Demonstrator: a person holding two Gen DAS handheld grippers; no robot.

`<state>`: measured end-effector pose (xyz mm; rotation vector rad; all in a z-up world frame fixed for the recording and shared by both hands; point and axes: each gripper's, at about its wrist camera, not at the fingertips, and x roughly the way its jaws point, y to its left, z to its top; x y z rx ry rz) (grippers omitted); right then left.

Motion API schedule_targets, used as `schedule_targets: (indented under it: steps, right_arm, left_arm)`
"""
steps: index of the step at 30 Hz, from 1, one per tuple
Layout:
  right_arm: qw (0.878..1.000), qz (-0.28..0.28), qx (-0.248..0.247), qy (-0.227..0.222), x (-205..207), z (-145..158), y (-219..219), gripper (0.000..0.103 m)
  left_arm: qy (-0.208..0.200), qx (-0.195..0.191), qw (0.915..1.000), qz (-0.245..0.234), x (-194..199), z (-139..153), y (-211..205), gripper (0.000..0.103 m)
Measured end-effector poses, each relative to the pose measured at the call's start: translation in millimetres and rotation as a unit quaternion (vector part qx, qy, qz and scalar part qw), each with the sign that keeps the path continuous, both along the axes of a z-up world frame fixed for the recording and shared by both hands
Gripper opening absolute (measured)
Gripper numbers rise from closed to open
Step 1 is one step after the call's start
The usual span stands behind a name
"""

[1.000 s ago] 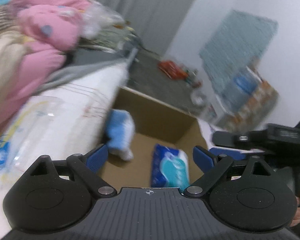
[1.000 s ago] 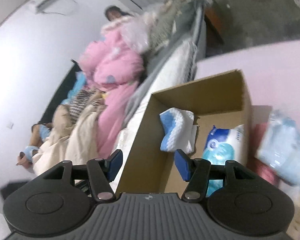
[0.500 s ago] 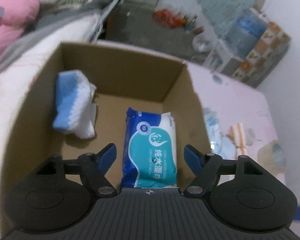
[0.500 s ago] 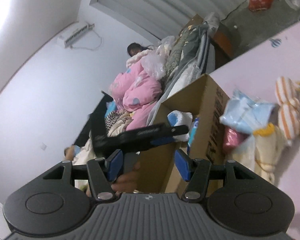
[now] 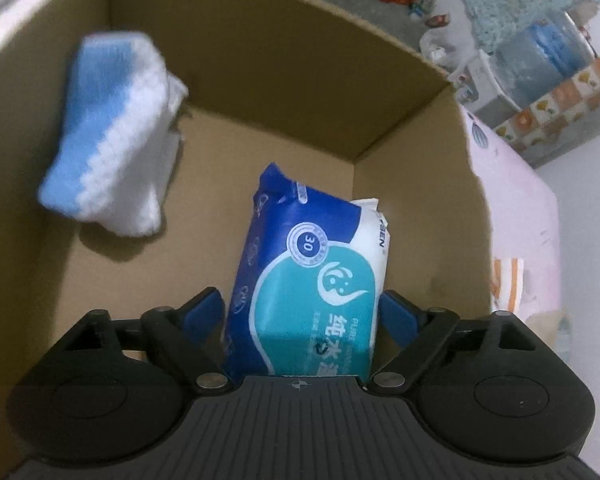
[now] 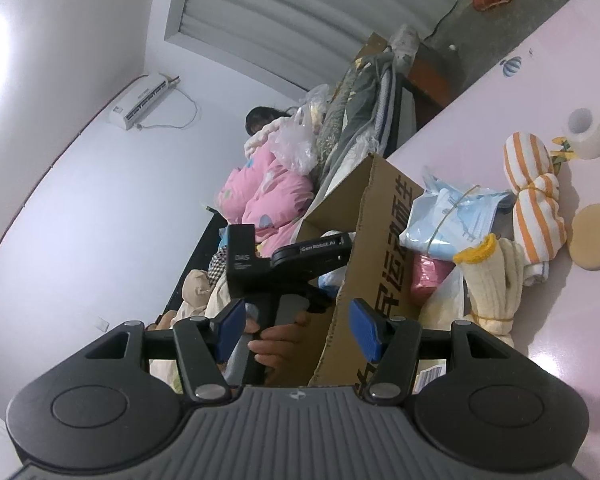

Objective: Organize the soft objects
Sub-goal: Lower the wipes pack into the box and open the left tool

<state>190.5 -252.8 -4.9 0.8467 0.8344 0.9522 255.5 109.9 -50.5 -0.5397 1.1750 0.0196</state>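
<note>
Blue-and-white knit (image 5: 108, 136): at about ten o'clock in my left wrist view, slumped against the left wall of the cardboard box (image 5: 284, 80); soft, ribbed, blurred at the edges.

Wipes pack (image 5: 308, 276): at six o'clock on the box floor, glossy blue-and-teal film, pillow-shaped, lying between my left gripper (image 5: 302, 312) fingers.

Left fingers: apart, and they have just been opening wider; the blue pads sit close to the pack's sides, and I cannot see them pressing it.

Left risk: the film looks slick, so I judge a shallow pinch could let the pack slide out (or crumple and tip).

Right gripper (image 6: 296, 328): fingers apart with nothing between them, aimed at the box's outer corner, where a hand (image 6: 280, 344) holds the other tool.

Right risk: I think pushing forward from here could knock the box wall or that hand.

Desk pile: at two o'clock in the right view, on the pink desk (image 6: 500, 112), an orange-striped cloth bundle (image 6: 534, 204), a cream knit (image 6: 496, 280) and crinkly bagged masks (image 6: 456, 216) wait just beside the box; loose and floppy, they could snag.
</note>
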Motion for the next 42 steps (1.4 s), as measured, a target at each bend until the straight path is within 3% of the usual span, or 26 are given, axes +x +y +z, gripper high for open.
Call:
schedule_targets:
  steps: [3,7,12,16,23,29,32,36,40,41,42]
  right_arm:
    - [1.0,-0.001,0.002,0.007,1,-3,-2,0.085]
    - [1.0,-0.006,0.005,0.018,3,-10,-5,0.085]
    - [0.999,-0.012,0.007,0.029,3,-16,-7,0.085]
    - [0.999,-0.014,0.005,0.031,2,-18,-10,0.085]
    - [0.999,-0.017,0.007,0.035,1,-24,-14,0.085]
    - [0.999,-0.019,0.006,0.041,3,-29,-16,0.085]
    - [0.999,-0.019,0.005,0.045,6,-32,-15,0.084]
    - [0.999,-0.014,0.005,0.048,7,-34,-12,0.085]
    - [0.999,-0.013,0.003,0.052,8,-35,-11,0.085]
    - [0.999,-0.014,0.003,0.051,8,-35,-11,0.085]
    - [0.999,-0.015,0.004,0.051,8,-35,-11,0.085]
  left_arm:
    - [0.011,-0.031,0.9994,0.009,3,-8,9,0.083]
    - [0.0,-0.022,0.9997,-0.003,1,-4,7,0.075]
    - [-0.023,0.056,0.9981,-0.006,-5,11,-4,0.072]
    - [-0.029,0.147,0.9884,-0.026,-6,24,-16,0.071]
    - [-0.026,0.309,0.949,-0.057,4,29,-23,0.071]
    - [-0.03,0.43,0.8989,-0.079,6,22,-33,0.071]
    - [-0.035,0.466,0.8796,-0.088,9,16,-40,0.071]
    - [-0.03,0.498,0.8606,-0.101,12,4,-44,0.073]
    - [-0.011,0.541,0.832,-0.123,13,-14,-52,0.075]
    - [-0.009,0.545,0.8288,-0.127,13,-15,-53,0.076]
    - [-0.009,0.542,0.8311,-0.126,13,-13,-53,0.076]
